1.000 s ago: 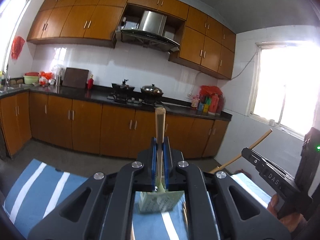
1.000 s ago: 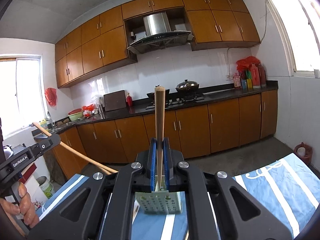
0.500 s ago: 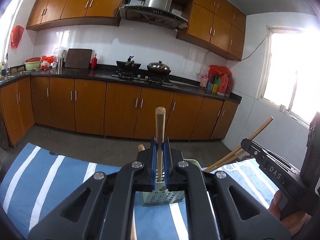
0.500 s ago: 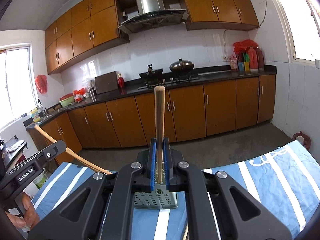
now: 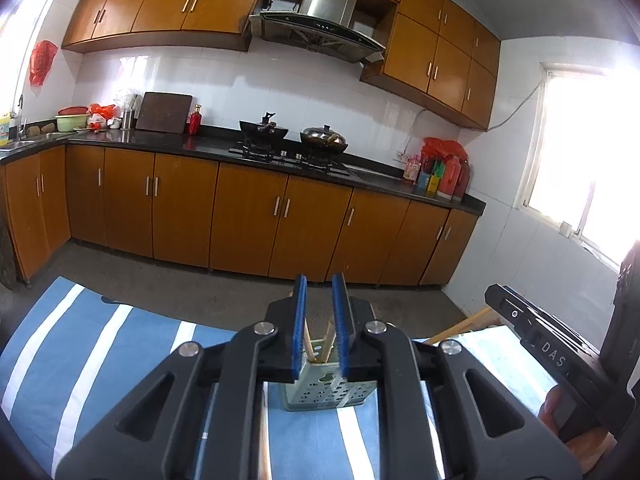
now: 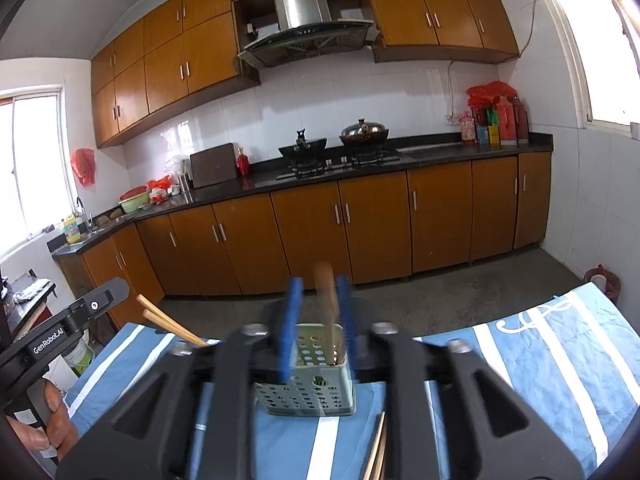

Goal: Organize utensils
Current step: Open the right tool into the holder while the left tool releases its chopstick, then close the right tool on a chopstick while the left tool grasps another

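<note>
Wooden chopsticks now stand in the holder mid-cloth; both the left gripper and right gripper have let go, jaws apart.

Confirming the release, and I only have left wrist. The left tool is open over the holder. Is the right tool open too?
Observer: Yes, the right tool is open, with its pads apart. That view is motion-blurred.
Operator: Anything between its pads?
Observer: One chopstick, roughly upright, with its lower end inside the holder. I cannot tell whether it touches a pad.
Operator: Any leftovers?
Observer: Yes, loose chopsticks lie on the striped cloth, on the near side of the holder.
</note>
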Demonstrator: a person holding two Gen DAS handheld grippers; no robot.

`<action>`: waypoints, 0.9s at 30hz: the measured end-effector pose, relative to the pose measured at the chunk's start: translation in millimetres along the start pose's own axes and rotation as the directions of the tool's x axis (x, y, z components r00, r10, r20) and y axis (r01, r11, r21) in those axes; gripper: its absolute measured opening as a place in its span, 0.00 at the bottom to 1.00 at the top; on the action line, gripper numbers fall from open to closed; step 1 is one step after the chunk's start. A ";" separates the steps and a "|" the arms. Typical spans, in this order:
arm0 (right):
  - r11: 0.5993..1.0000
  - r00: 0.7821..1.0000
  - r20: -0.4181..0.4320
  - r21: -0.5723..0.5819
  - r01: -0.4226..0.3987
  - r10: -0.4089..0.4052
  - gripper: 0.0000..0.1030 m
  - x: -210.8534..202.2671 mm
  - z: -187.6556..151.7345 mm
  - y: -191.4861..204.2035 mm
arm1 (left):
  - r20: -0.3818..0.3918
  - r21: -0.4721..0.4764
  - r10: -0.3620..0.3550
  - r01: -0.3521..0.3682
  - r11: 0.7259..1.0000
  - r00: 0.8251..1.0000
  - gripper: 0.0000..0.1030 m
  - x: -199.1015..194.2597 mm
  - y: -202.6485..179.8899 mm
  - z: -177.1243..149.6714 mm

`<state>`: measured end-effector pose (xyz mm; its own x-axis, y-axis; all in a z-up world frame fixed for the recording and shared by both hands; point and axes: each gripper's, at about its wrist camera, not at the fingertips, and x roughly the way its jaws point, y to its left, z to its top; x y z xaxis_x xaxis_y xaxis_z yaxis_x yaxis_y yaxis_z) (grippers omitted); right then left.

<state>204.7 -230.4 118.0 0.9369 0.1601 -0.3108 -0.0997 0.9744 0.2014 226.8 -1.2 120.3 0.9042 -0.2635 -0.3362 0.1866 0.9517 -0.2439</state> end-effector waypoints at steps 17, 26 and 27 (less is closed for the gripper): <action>0.989 0.965 -0.228 0.040 0.140 -0.128 0.25 -17.5 -88.3 -69.5 | -0.191 0.040 0.135 -0.130 0.991 0.972 0.22 -31.0 69.4 -88.9; 0.994 0.862 -0.503 0.041 0.100 -0.066 0.15 19.2 -182.9 -60.1 | -0.377 -0.005 0.147 -0.160 0.987 0.915 0.22 -11.7 108.3 -152.7; 0.994 0.856 -0.512 0.040 0.098 -0.064 0.15 20.8 -187.6 -57.4 | -0.386 -0.008 0.143 -0.158 0.987 0.911 0.22 -10.6 108.0 -155.0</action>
<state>167.0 -253.4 -74.2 0.6370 0.1553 -0.7551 0.0063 0.9784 0.2065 177.8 79.9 -43.5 0.7026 -0.1650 -0.6922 0.0383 0.9801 -0.1947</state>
